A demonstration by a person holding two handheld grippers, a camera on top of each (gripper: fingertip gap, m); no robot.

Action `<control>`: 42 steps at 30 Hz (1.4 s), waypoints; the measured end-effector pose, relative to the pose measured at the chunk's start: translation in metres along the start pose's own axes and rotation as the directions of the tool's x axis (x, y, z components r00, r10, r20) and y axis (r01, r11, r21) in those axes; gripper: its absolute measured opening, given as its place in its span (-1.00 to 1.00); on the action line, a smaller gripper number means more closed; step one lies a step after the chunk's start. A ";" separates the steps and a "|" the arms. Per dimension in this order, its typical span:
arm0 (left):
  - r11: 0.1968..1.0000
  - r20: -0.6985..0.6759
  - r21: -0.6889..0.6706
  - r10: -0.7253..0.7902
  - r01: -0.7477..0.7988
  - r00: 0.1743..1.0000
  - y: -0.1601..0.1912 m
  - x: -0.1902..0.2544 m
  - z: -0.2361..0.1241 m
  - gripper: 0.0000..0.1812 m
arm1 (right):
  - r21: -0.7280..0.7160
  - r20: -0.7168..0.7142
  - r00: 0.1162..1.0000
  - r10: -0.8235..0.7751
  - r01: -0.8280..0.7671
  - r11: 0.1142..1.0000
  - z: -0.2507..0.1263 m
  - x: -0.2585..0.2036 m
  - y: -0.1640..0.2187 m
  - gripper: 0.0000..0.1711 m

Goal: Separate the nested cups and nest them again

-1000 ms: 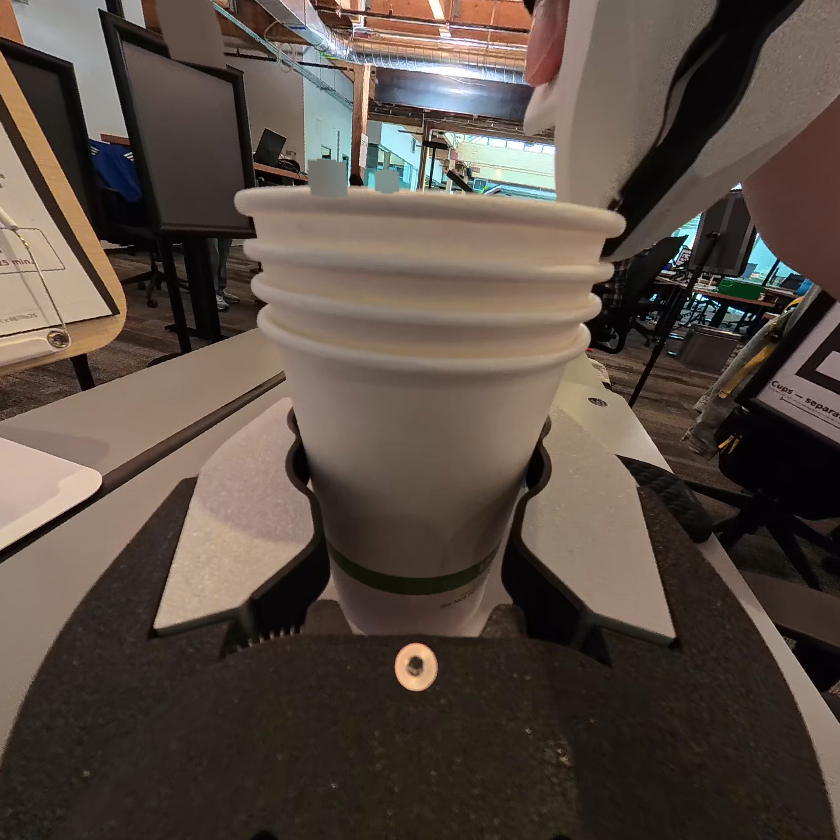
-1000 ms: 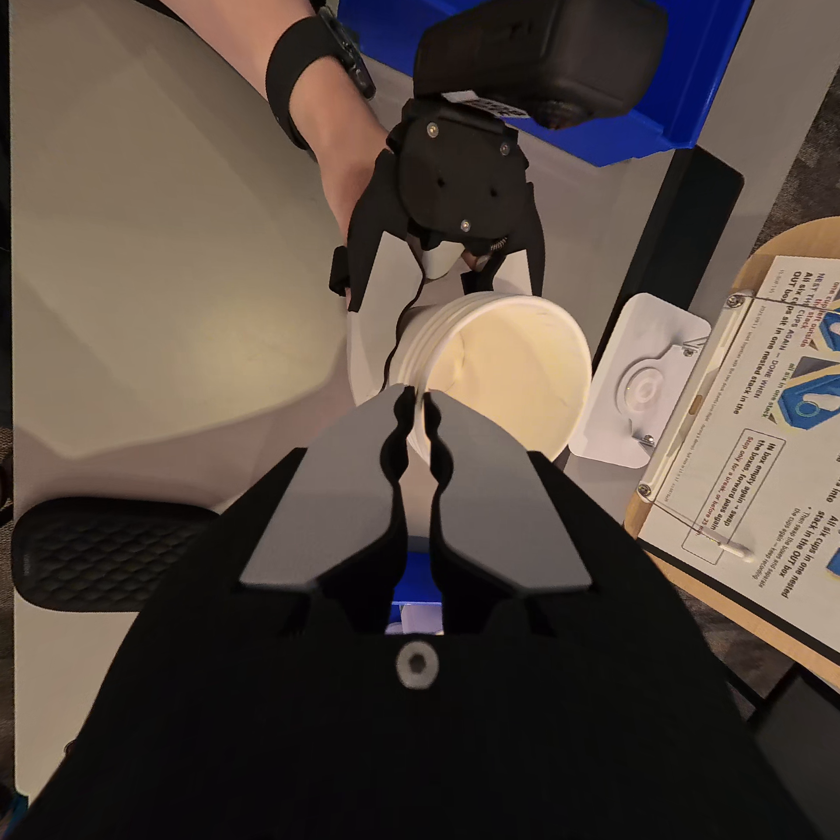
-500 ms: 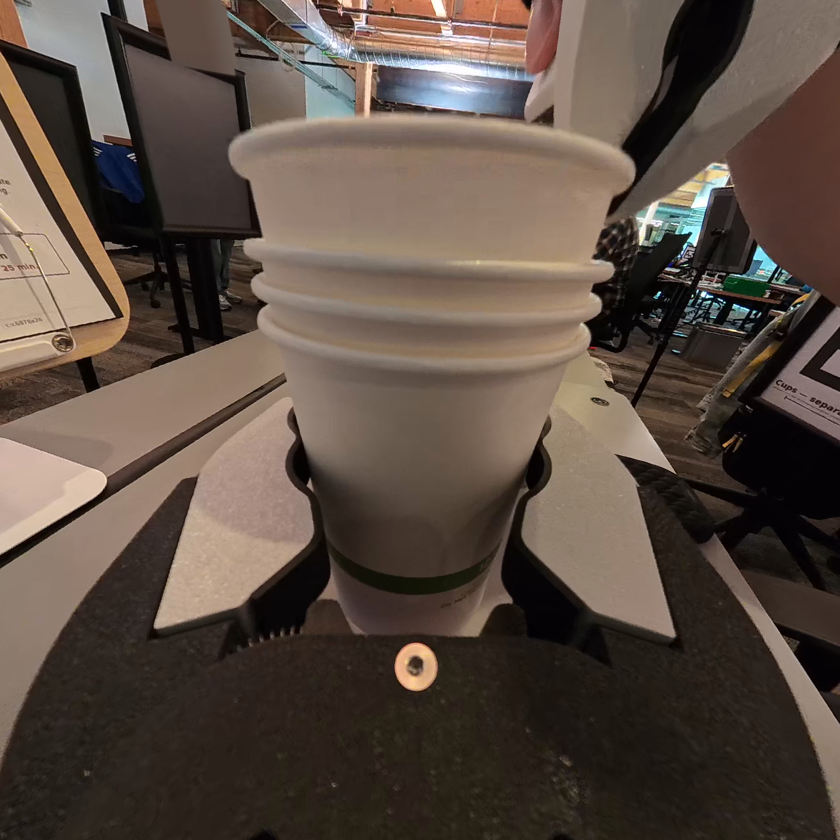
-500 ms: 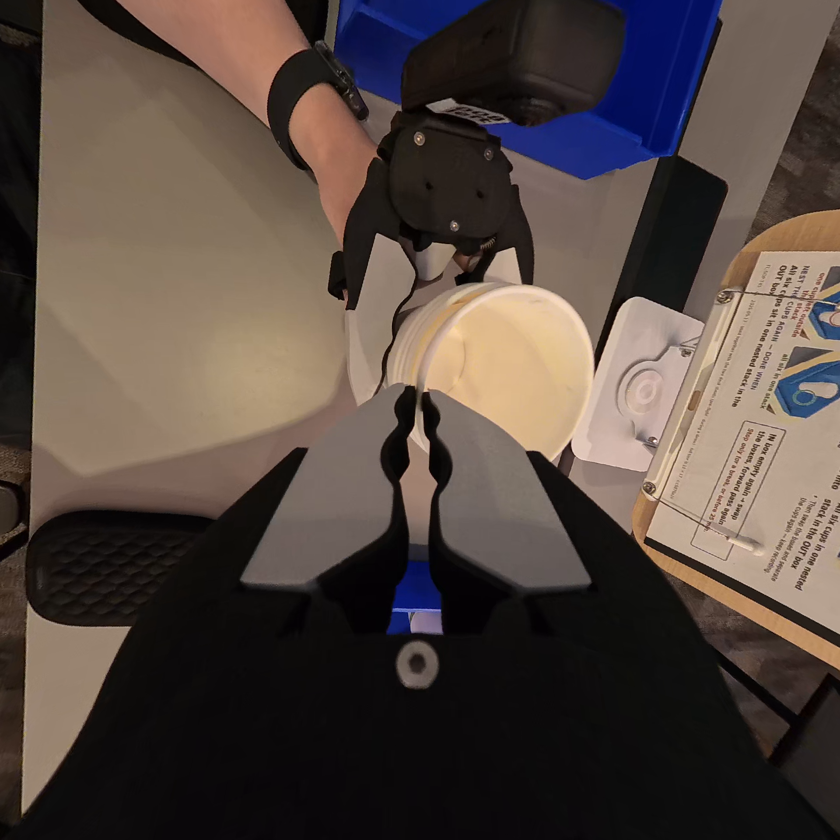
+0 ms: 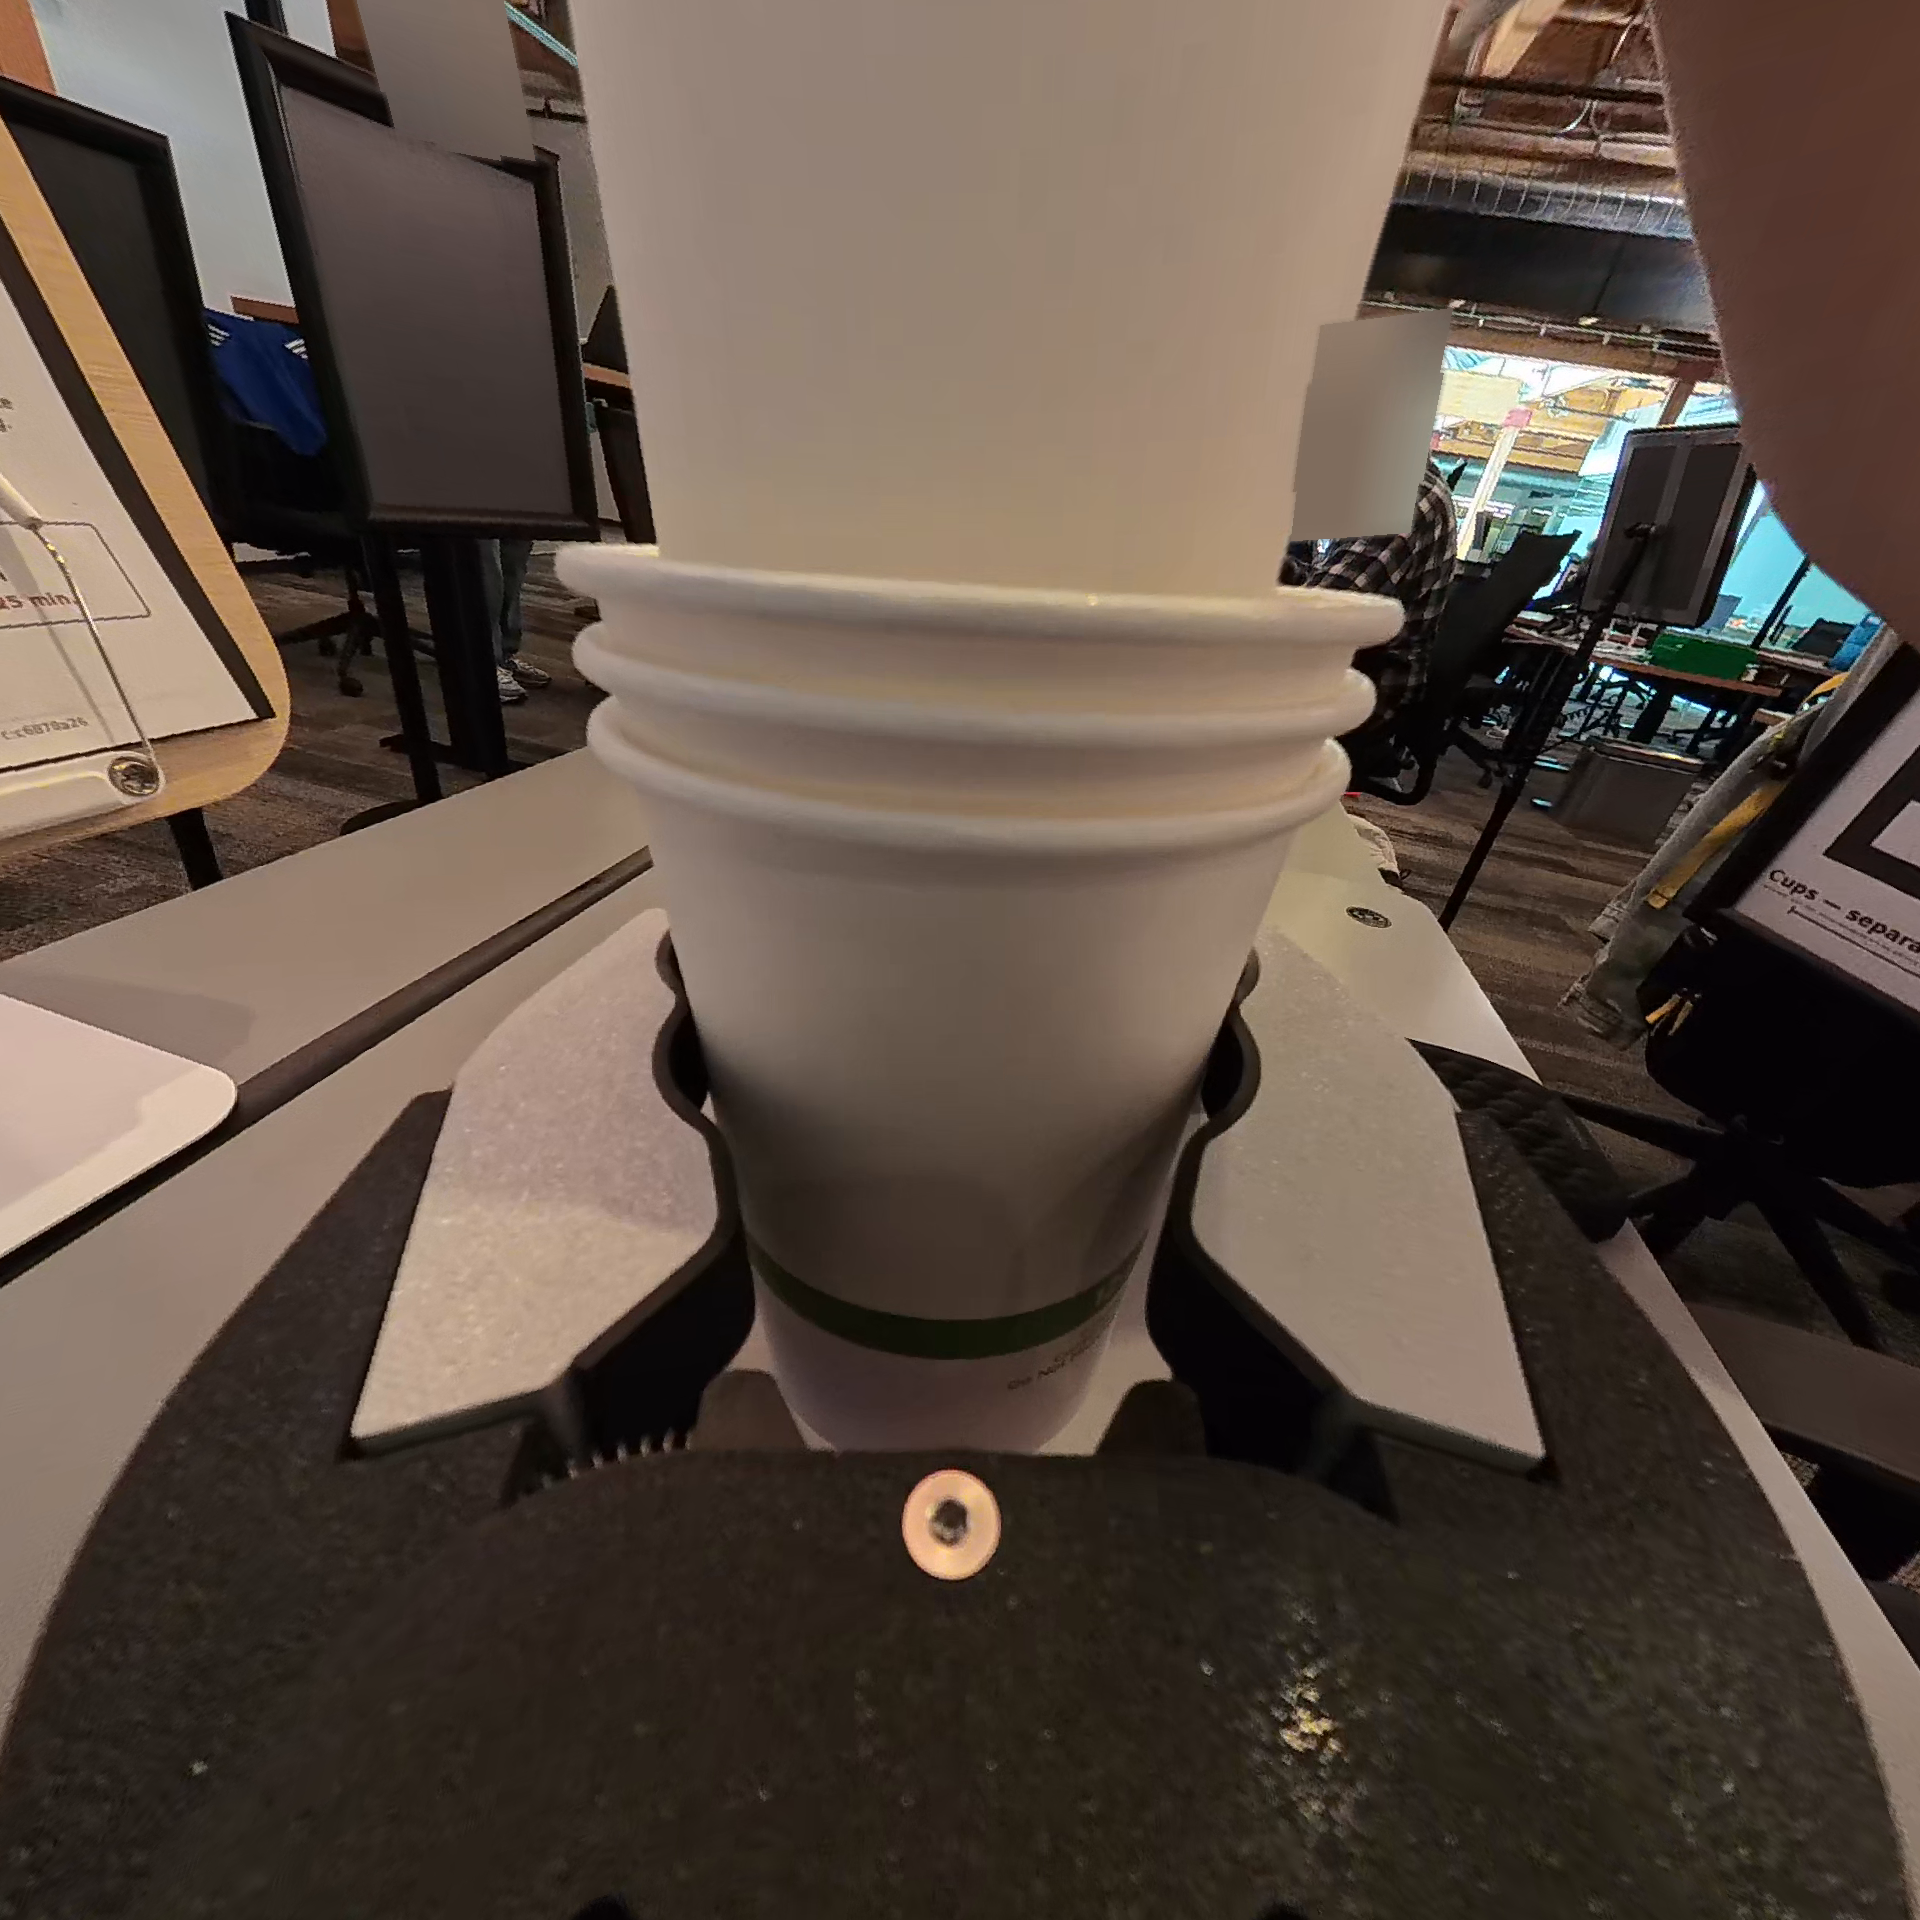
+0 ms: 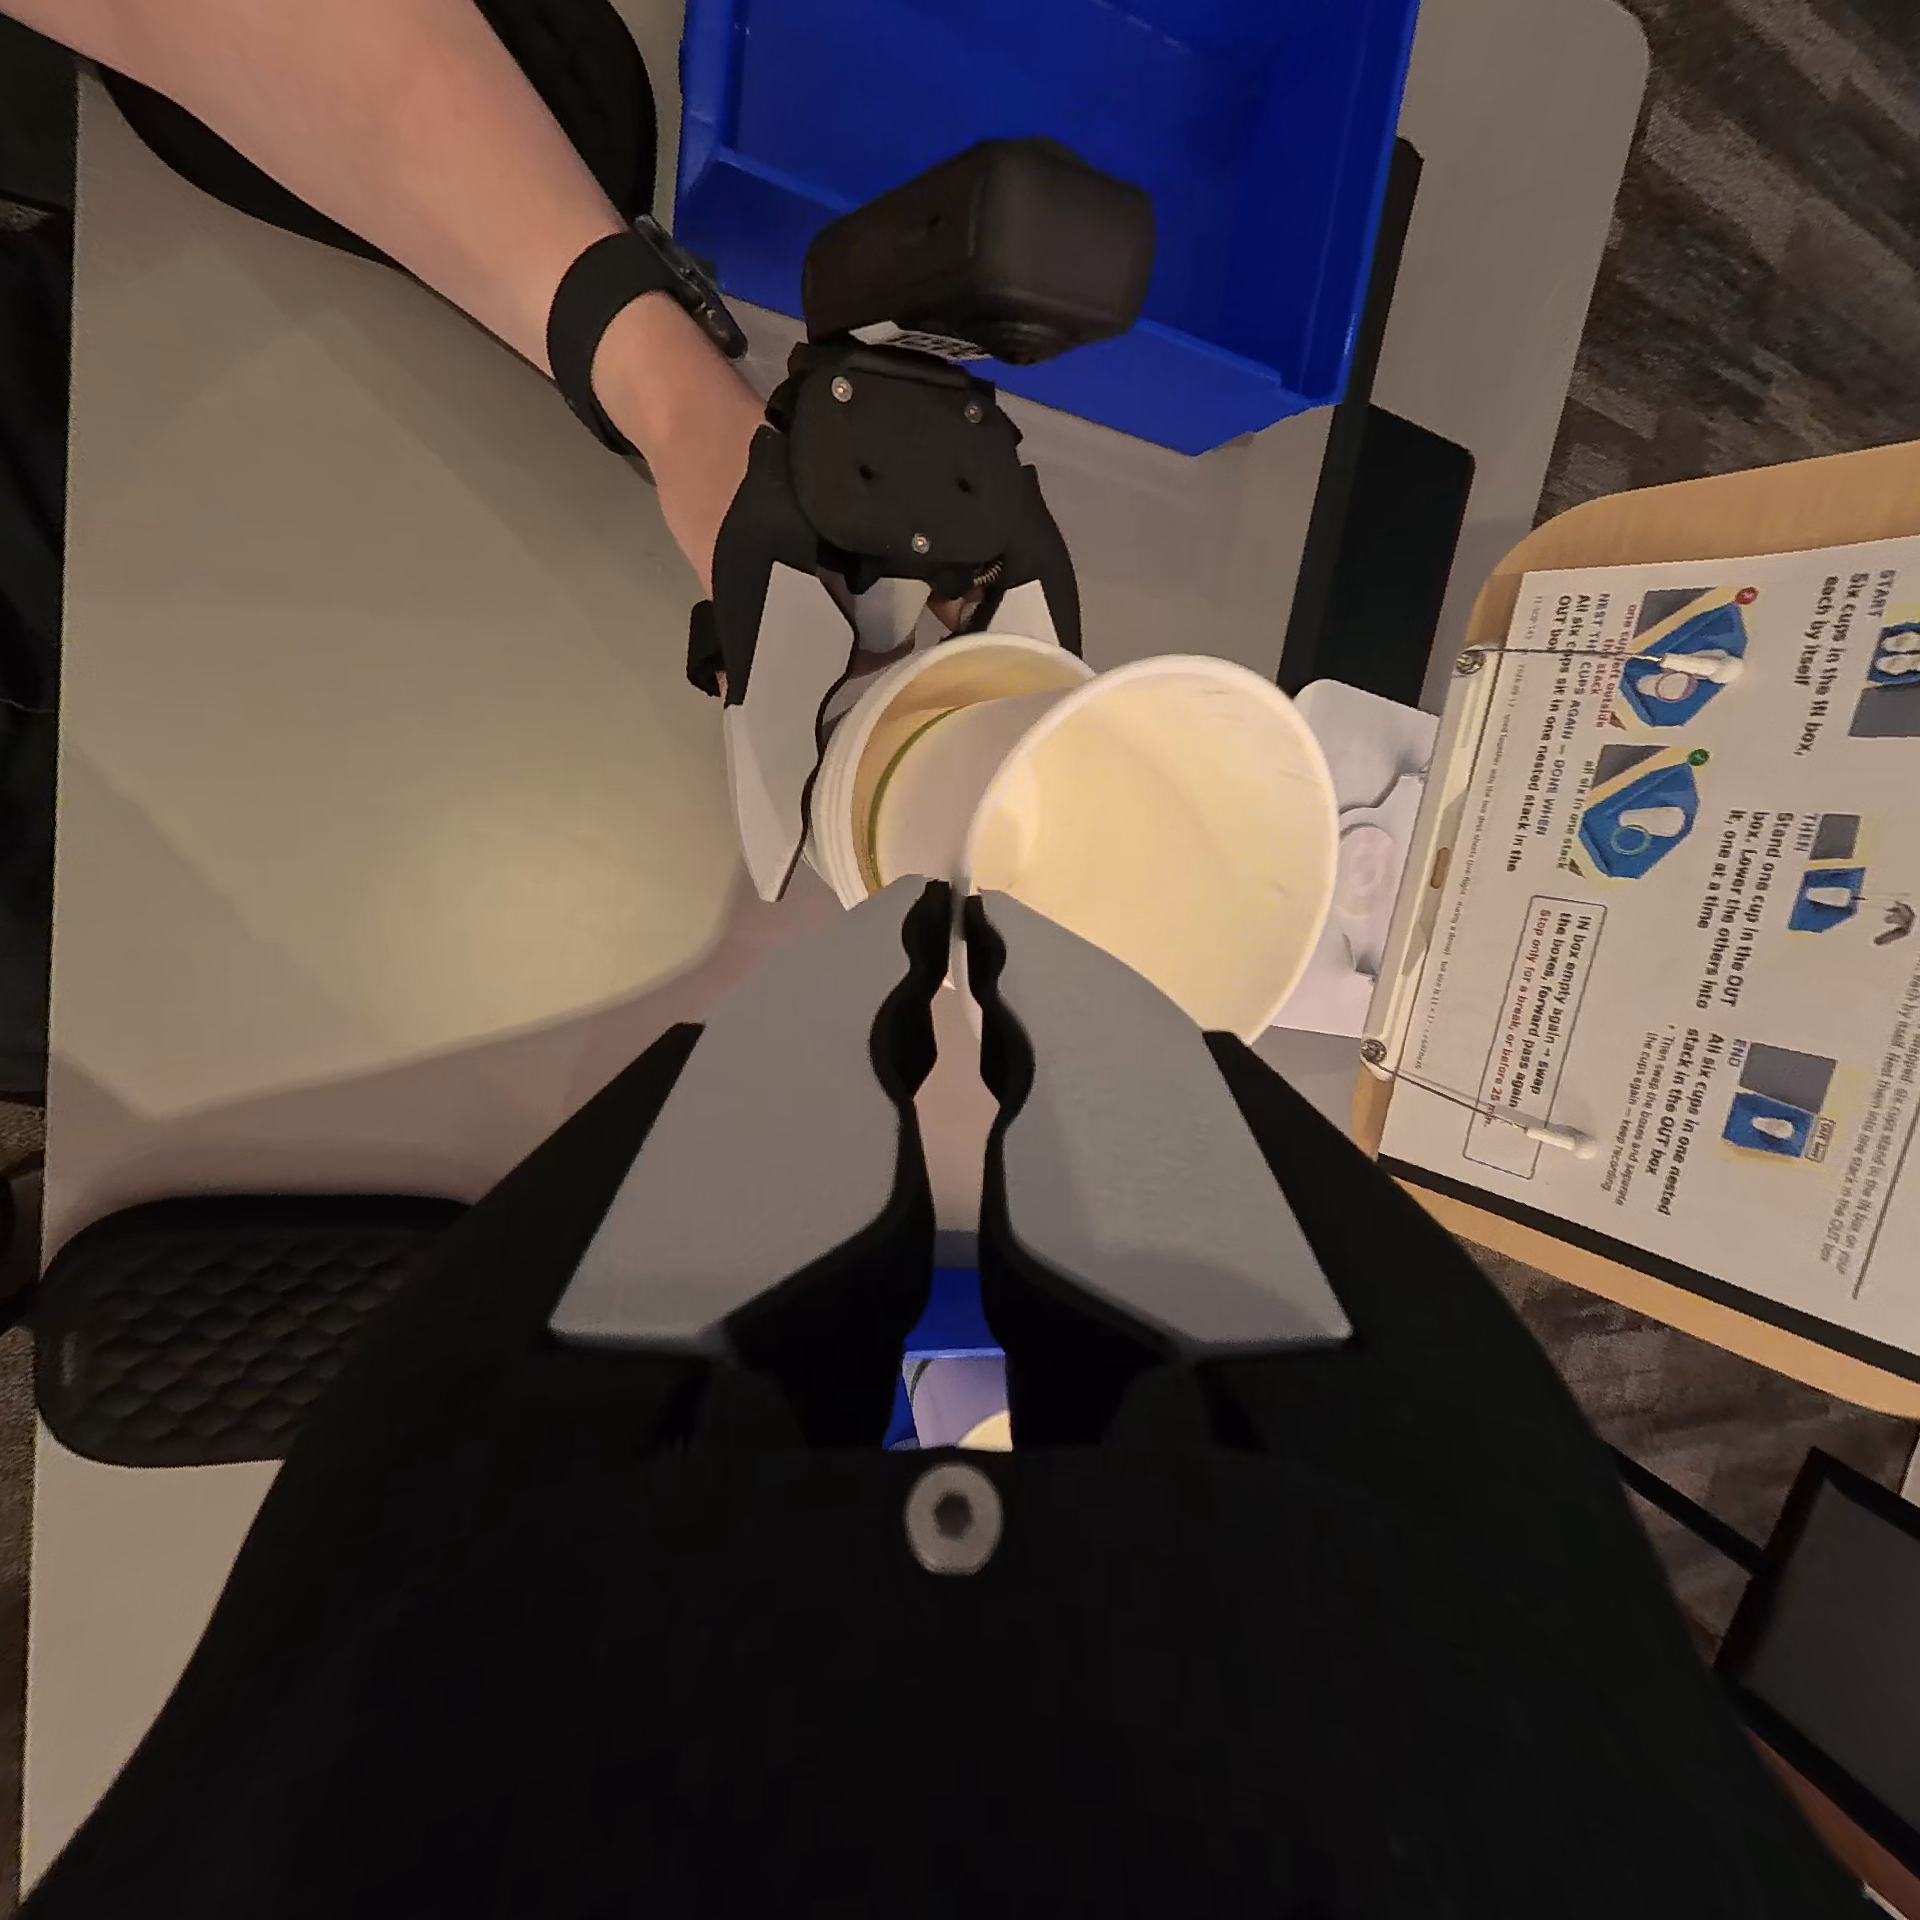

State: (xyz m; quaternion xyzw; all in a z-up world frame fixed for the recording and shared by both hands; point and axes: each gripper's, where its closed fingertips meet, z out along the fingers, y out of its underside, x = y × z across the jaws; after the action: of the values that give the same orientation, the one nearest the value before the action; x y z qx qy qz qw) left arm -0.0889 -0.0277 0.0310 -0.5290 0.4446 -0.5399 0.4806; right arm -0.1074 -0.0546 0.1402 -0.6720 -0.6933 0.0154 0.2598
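Observation:
A stack of three nested white paper cups (image 5: 966,997), with a green band near the base, stands on the grey table. My left gripper (image 5: 961,1101) is shut on its lower half. A fourth white cup, the top cup (image 5: 987,291), is raised most of the way out of the stack. My right gripper (image 6: 951,914) is shut on the top cup's (image 6: 1153,842) rim and holds it from above. In the right wrist view the stack (image 6: 883,769) sits under the top cup, with the left gripper (image 6: 894,665) behind it.
A blue bin (image 6: 1039,187) stands past the stack on the grey table (image 6: 343,644). A wooden board with an instruction sheet (image 6: 1683,894) stands to the right, with a white plate (image 6: 1361,831) next to it. A black pad (image 6: 229,1320) lies at the table's near edge.
My right gripper has lifted the top cup up out of the stack, from fully nested to mostly clear. The left gripper still holds the stack in place.

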 end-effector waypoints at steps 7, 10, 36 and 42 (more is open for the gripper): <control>1.000 -0.004 -0.003 0.000 0.000 1.000 0.001 0.001 0.001 0.06 | 0.001 -0.028 1.000 -0.005 0.005 1.000 -0.011 0.002 0.000 -0.96; 1.000 -0.006 -0.006 0.001 -0.001 1.000 0.002 0.002 0.001 0.06 | 0.002 -0.044 0.999 -0.011 0.011 1.000 -0.016 0.004 -0.002 -0.97; 1.000 -0.015 -0.002 -0.010 0.010 1.000 0.002 0.003 0.002 0.06 | -0.050 -0.274 0.950 0.146 -0.166 0.985 -0.119 0.037 0.051 -0.97; 1.000 -0.011 0.000 -0.010 0.010 1.000 0.002 0.002 0.001 0.06 | -0.094 -0.320 0.912 0.256 -0.299 0.949 -0.137 0.039 0.108 -0.96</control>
State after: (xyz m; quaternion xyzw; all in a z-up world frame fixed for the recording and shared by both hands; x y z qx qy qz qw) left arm -0.0877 -0.0300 0.0294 -0.5281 0.4448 -0.5451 0.4756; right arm 0.0459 -0.0525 0.2314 -0.7748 -0.5417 -0.1001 0.3102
